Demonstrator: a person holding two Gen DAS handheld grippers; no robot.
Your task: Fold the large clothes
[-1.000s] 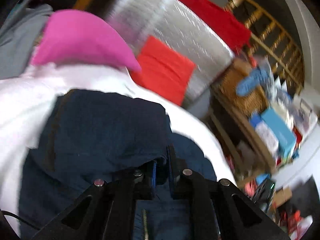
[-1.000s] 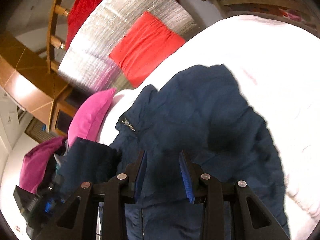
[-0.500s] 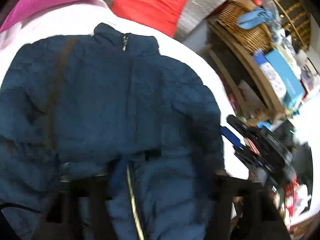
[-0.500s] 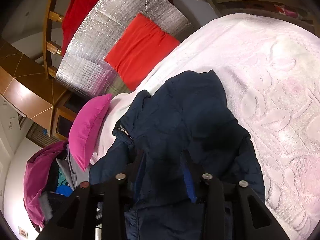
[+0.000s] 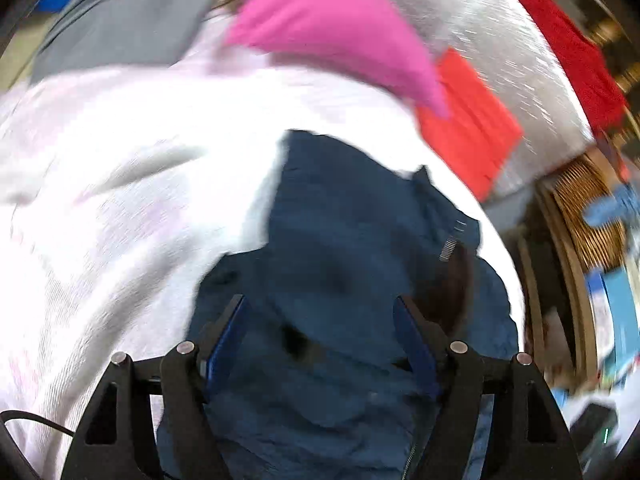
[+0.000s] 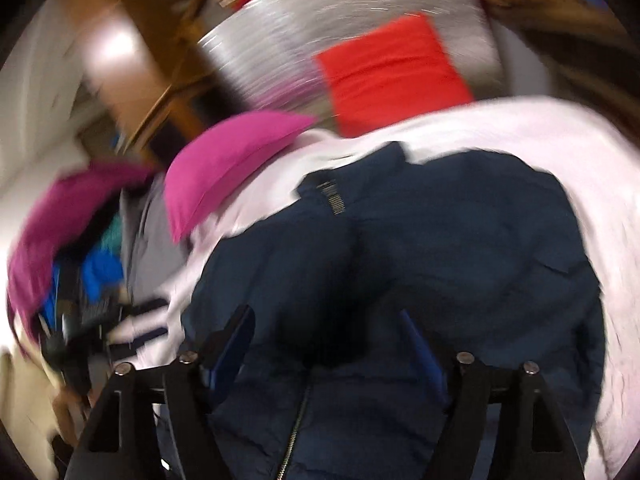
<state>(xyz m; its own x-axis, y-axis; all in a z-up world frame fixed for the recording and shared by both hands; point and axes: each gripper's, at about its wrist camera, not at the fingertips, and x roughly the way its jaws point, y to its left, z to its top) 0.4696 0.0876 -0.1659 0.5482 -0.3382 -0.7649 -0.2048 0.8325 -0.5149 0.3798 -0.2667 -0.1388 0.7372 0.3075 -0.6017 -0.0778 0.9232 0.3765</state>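
Wicker basket [image 5: 580, 216], seemingly, shows leftward view only.

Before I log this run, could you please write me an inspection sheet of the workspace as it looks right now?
Surface: bedspread, pale pink-white, rumpled.
Job's things: navy jacket lies on the bedspread, collar zip showing.
Clutter: pink pillow and red cushion at the head; grey garment beside the pillow.
Grippers: left hand-held gripper and right hand-held gripper both open over the jacket, pads not pressing; the right's jaws have just been opening.
Cables: black cable by the left hand-held gripper.
Surroundings: silver foil panel, wicker basket, wooden rail; frames blurred.
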